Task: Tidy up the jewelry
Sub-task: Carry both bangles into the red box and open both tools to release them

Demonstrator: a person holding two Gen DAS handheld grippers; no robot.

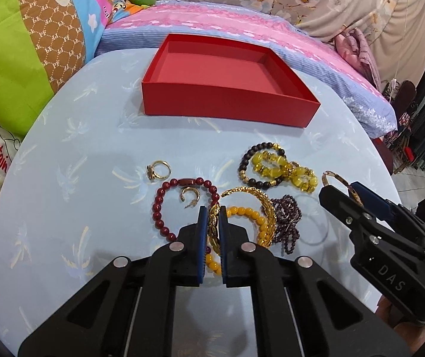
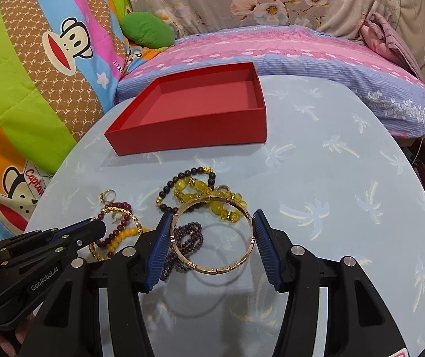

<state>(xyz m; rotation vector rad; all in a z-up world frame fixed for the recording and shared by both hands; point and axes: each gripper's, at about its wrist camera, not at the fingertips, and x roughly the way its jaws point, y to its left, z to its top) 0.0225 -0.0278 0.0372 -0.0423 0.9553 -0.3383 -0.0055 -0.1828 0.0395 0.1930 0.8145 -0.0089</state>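
Taking the red box [image 1: 227, 101] at the far side of the surface [image 1: 93, 238] as the landmark, all the jewelry lies on the near side of it. Furthest left of the box's front wall sits a small gold ring [image 1: 158, 170]: light, hard, and low enough to skid away from a pinch. Nearer than that, the dark red bead bracelet [image 1: 164, 208] circles a little gold hoop earring [image 1: 189, 197]; beads on elastic will sag and roll. Next, still near of the box, the left gripper [image 1: 213, 217] has its jaws clenched on a gold chain bracelet [image 1: 254, 199]. It looks limp and slick, so gripping across the flat links seems right, with the orange bead bracelet [image 1: 249, 212] touching beside it. Below the box's right end, the black and yellow bead bracelets [image 1: 271, 166] overlap and may drag each other. Furthest right, the right gripper [image 2: 211, 239] has its jaws pressed on opposite sides of a thin gold bangle [image 2: 212, 235], grasping it above the purple bead strand [image 2: 187, 238]; it is stiff, smooth, and could pop out sideways
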